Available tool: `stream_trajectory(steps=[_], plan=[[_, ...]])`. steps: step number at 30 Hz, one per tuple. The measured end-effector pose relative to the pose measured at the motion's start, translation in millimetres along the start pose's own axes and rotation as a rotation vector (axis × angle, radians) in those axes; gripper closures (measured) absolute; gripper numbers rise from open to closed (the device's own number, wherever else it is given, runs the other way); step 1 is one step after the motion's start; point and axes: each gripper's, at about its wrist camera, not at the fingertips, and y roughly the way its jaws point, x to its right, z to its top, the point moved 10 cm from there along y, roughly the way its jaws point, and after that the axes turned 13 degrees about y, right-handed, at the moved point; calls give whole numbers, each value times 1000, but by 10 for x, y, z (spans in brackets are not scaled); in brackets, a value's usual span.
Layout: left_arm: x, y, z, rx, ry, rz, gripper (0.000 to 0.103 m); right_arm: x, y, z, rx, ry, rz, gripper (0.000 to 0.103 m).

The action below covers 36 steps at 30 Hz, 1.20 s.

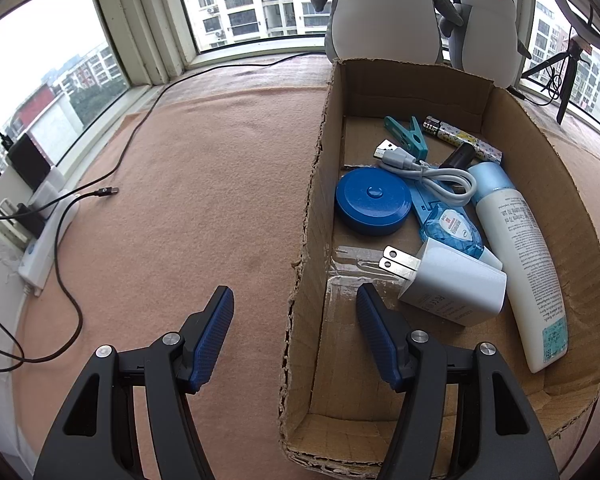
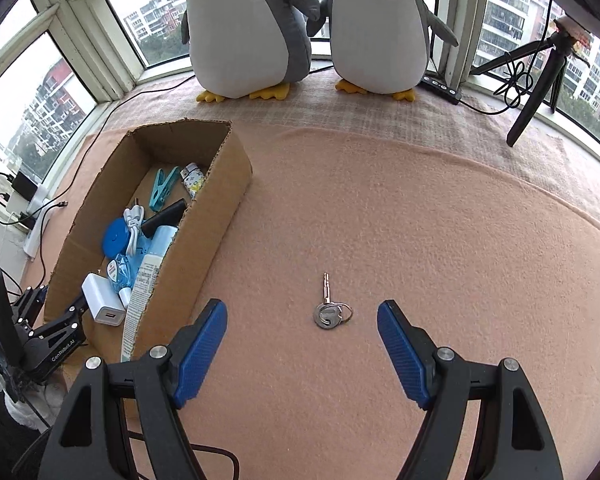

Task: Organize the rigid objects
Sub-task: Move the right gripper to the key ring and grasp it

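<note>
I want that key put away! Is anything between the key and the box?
No. In the right wrist view, only bare pink blanket lies between the key and the box.

Matt, fuzzy pink blanket (image 2: 380,220) over the table. Rough brown corrugated cardboard box (image 1: 572,208), edges torn, a glossy tape strip on its floor. Smooth white plastic charger (image 1: 456,284) with shiny metal prongs. Glossy blue plastic tape measure (image 1: 372,202). Satin white plastic bottle (image 1: 528,264) with printed label. Bright metal key (image 2: 329,310) on a metal ring. Ribbed blue rubbery pads (image 2: 200,344) on matt black plastic fingers. Soft plush penguins (image 2: 252,32).
</note>
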Motion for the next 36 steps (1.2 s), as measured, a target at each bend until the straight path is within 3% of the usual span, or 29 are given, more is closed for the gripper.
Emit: stream_trajectory(steps=[4,8,16,36], plan=[[-2,0,-1,0,-2,1,39,152,121,-22,-10,41,-10,30],[-3,0,-1,-1,-2,1,39,223,248,-73,-9,10,-53,47],[21,-2,5,-2,3,4,39,246,373,-92,5,-25,-68,64],[19,-6,-2,0,-7,8,39,240,462,-90,-8,-60,-80,81]])
